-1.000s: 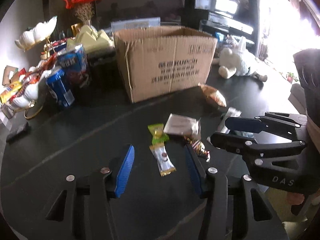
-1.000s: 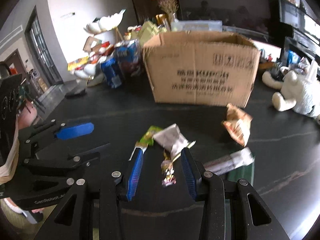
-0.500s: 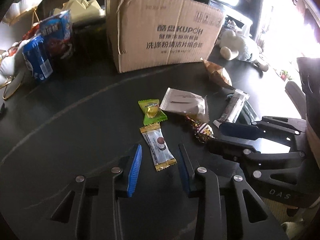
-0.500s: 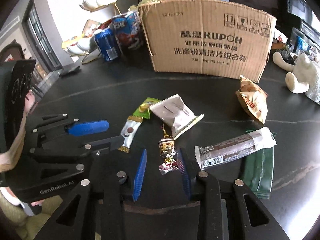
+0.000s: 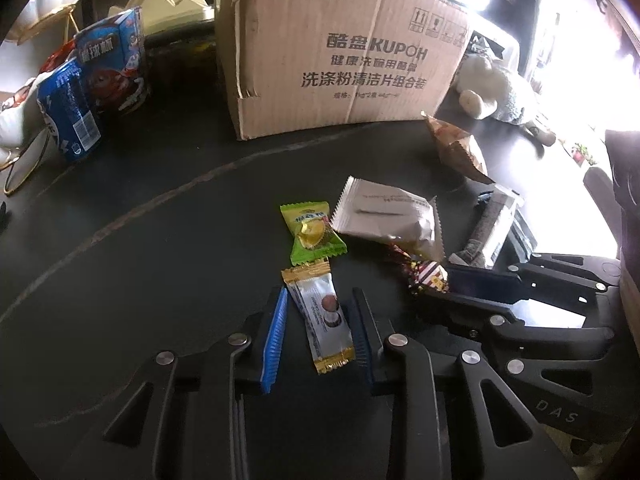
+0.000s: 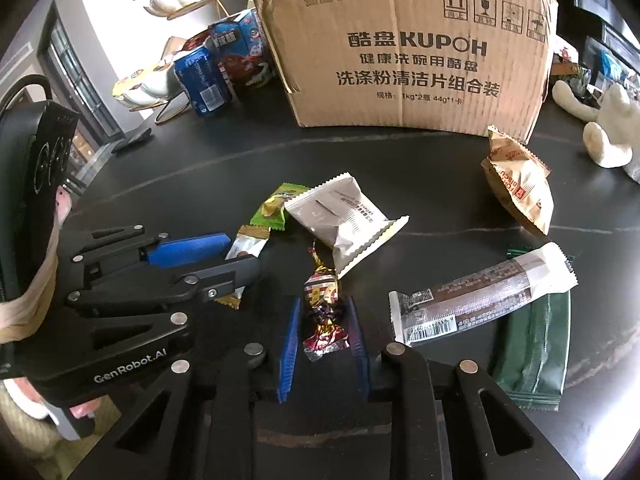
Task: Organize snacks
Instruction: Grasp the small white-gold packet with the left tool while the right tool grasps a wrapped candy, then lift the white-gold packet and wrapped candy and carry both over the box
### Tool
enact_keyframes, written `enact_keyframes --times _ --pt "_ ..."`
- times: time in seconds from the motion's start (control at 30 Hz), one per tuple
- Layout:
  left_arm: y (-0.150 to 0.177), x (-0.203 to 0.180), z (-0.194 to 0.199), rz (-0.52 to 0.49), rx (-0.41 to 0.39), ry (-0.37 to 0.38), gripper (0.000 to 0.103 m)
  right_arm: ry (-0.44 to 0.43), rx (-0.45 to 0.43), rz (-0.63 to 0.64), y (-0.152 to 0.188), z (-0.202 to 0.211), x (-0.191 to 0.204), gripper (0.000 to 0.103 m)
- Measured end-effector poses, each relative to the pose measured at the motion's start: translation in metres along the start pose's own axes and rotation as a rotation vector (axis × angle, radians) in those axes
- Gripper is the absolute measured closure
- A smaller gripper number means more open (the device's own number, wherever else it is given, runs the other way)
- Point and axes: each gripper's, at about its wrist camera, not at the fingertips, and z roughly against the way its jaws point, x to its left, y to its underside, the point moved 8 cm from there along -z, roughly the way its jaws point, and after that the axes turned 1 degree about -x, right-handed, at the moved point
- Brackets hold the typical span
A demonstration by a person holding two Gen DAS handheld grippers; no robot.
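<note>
On dark tabletop (image 6: 168, 184), cardboard box (image 6: 408, 52), scattered snack packets, bright window behind.

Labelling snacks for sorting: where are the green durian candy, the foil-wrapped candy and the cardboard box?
green durian candy (image 5: 312, 236), left wrist view, wrapper middle.
foil-wrapped candy (image 6: 321, 290), right wrist view, round body.
cardboard box (image 6: 416, 64), right wrist view, printed front.

Cardboard box (image 6: 404, 60): "KUPOH", "1kg*2"; left gripper (image 6: 236, 254) body: "GenRobot.AI"; right gripper (image 5: 434, 290) body: "DAS"

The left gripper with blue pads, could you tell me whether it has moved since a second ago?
Yes: the left gripper moved forward toward the cardboard box, now straddling the silver gold-edged wrapper.
</note>
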Motion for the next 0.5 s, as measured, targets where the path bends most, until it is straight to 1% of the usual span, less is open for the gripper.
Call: enact_keyframes --times 0.13,0.2,0.37,0.5 --pt "-0.002 0.001 -0.002 0.002 0.001 -0.012 0.079 -0.001 -0.003 -0.003 -0.001 -0.001 0.0 0.08" --pt "-0.002 0.0 -0.002 0.006 0.002 -0.012 0.083 -0.004 -0.003 -0.009 0.0 0.0 -0.001 0.08" --pt "-0.001 -0.002 0.0 0.007 0.002 -0.025 0.084 -0.01 -0.005 -0.023 0.001 0.004 -0.002 0.08" --pt "0.0 -0.004 0.012 0.004 -0.019 -0.033 0.084 -0.016 -0.015 -0.03 0.004 0.012 -0.001 0.08"
